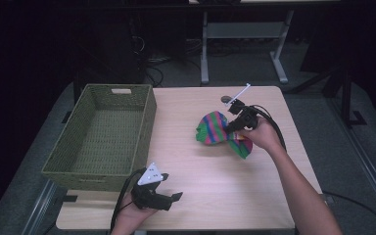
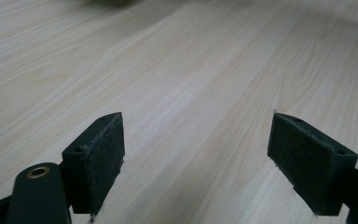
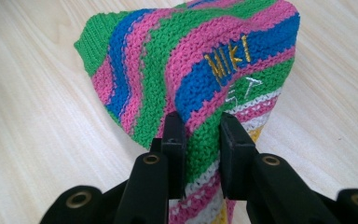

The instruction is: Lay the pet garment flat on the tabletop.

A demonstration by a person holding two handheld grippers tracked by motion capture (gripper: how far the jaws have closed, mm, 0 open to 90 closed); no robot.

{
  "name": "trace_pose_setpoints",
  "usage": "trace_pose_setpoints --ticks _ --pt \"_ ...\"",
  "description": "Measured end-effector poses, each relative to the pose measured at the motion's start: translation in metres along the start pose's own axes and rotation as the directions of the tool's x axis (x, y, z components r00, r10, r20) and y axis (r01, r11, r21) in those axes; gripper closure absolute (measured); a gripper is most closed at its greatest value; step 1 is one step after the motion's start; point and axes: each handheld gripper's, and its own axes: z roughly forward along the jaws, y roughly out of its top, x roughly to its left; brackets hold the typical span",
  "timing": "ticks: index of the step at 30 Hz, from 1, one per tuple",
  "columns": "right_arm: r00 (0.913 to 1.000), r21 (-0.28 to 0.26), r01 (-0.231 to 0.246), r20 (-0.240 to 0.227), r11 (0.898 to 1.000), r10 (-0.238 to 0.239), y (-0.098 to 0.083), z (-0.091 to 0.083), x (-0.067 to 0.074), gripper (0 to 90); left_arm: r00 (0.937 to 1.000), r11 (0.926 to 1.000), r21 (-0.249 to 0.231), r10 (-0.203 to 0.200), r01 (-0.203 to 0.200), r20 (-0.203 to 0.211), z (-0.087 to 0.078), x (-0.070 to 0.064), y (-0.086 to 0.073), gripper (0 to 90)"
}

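The right gripper (image 3: pixel 200 135), clenched on the striped pink, green and blue knitted cloth (image 3: pixel 191 70), seems mid-lift, next calling for carriage to the green woven basket (image 1: pixel 103 137); the left gripper (image 2: pixel 196 158) rests released.

table (image 1: pixel 210 166): pale wood grain, showing smooth and matt | knitted cloth (image 3: pixel 200 70): looking coarse, striped yarn, stitched lettering | basket (image 1: pixel 81 161): appearing woven, possibly wicker, rough | right hand-held gripper (image 3: pixel 203 135) pads: looking matt black, likely plastic

Black hand-held gripper (image 1: pixel 172 199), brass rivets, trailing cable.
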Motion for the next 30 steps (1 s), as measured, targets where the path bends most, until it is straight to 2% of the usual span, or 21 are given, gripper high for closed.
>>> trace_pose_setpoints --ticks 5,6,8,12,23,30 --pt "1.0 -0.02 0.009 -0.004 1.0 -0.009 -0.003 -0.009 0.002 74.3 1.0 0.9999 0.012 0.01 -0.01 -0.003 0.0 0.0 0.0 18.3" --pt "0.9999 -0.022 0.009 -0.006 1.0 -0.009 -0.004 -0.011 0.003 74.3 0.9997 0.9996 0.015 0.024 -0.023 -0.007 0.0 0.001 0.0 18.3" --pt "0.9999 -0.024 0.014 -0.004 1.0 -0.014 -0.006 -0.015 0.004 74.3 1.0 1.0 0.009 0.002 -0.002 -0.002 0.0 0.0 -0.001 18.4" --pt "0.9996 -0.046 0.022 -0.016 0.999 -0.023 -0.011 -0.022 0.008 74.4 1.0 0.9999 -0.01 -0.006 0.006 -0.004 -0.002 -0.001 -0.001 18.4" --pt "0.9978 -0.087 0.043 -0.046 0.995 -0.047 -0.018 -0.037 0.017 74.4 0.9999 0.9999 -0.001 0.017 -0.017 -0.004 0.0 -0.003 -0.001 18.3" --pt "0.9951 -0.106 0.081 -0.048 0.991 -0.087 -0.022 -0.049 0.03 74.3 0.9998 0.9998 0.002 0.019 -0.019 -0.007 -0.001 -0.002 -0.001 18.4"
